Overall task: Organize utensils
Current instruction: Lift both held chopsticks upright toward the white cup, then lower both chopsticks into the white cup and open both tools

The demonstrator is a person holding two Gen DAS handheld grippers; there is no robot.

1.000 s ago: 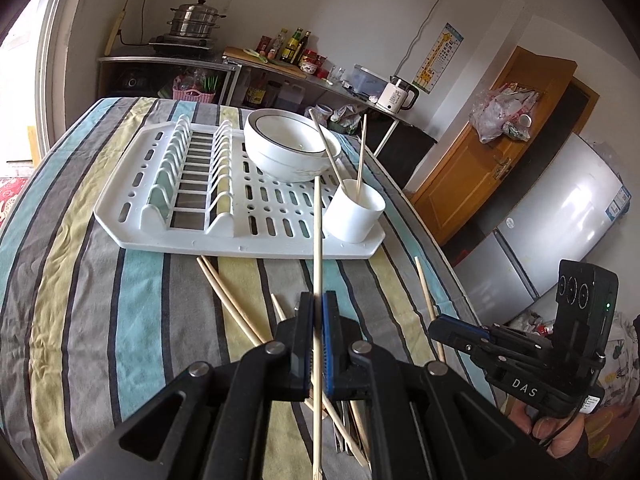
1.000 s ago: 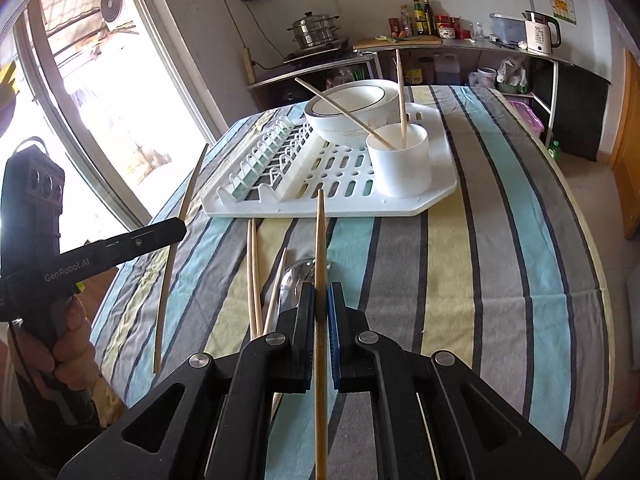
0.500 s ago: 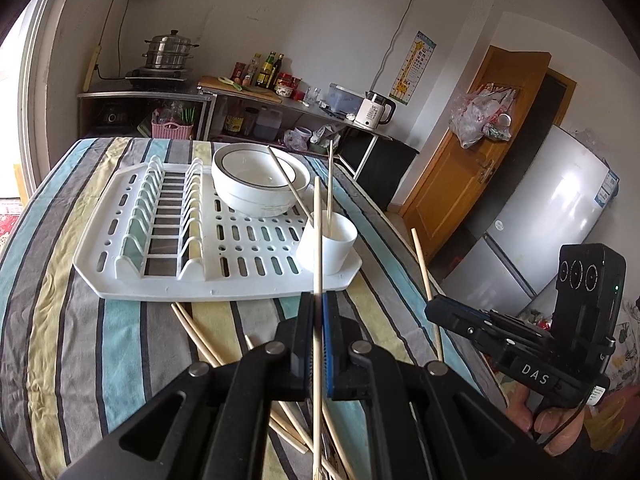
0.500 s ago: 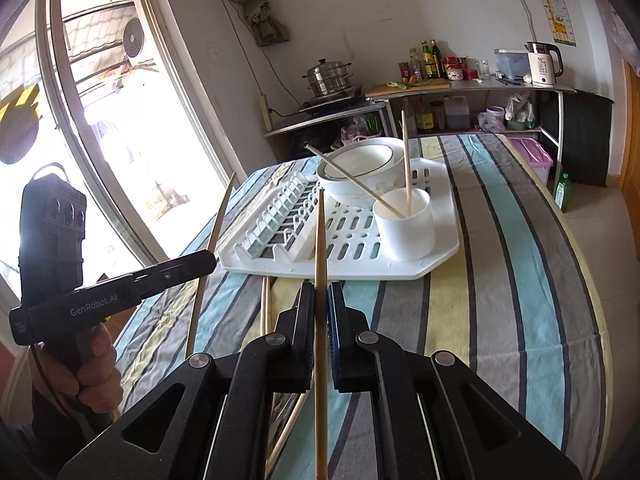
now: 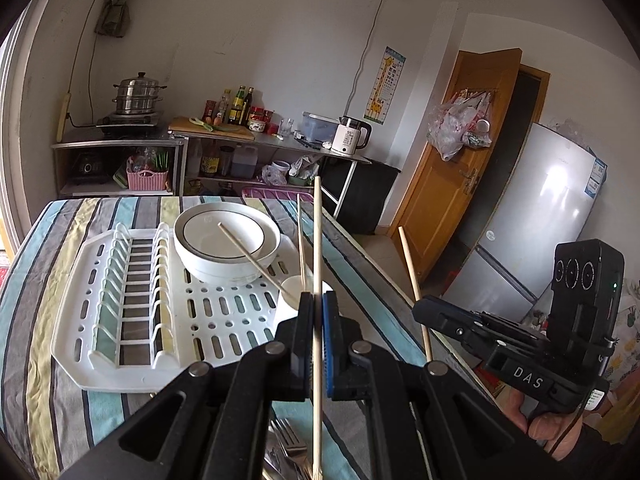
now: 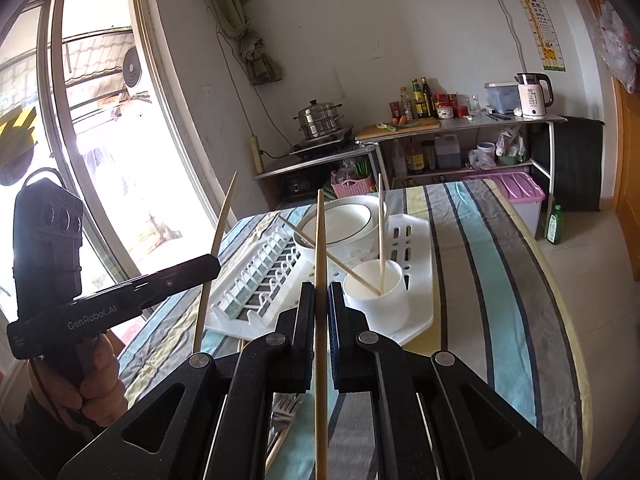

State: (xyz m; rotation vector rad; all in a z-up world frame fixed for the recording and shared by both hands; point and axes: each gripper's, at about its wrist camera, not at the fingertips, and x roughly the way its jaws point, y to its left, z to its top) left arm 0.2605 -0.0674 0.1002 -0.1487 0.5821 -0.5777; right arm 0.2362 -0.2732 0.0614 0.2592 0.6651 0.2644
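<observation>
In the left wrist view, the left gripper (image 5: 317, 308) has its jaws pressed together on a thin pale wooden chopstick (image 5: 317, 240), which stands upright above the striped tablecloth (image 5: 24, 320). Ahead, a white plastic drying rack (image 5: 168, 320) carries a white ceramic bowl with a dark rim line (image 5: 226, 242) and a small white cylindrical cup (image 5: 294, 294) holding two chopsticks. To the right, the right gripper (image 5: 418, 308) pinches a second wooden chopstick (image 5: 412, 276). In the right wrist view, the right gripper's jaws close on that second chopstick, upright just before the cup, while forks (image 6: 286, 406) lie below on the cloth.
</observation>
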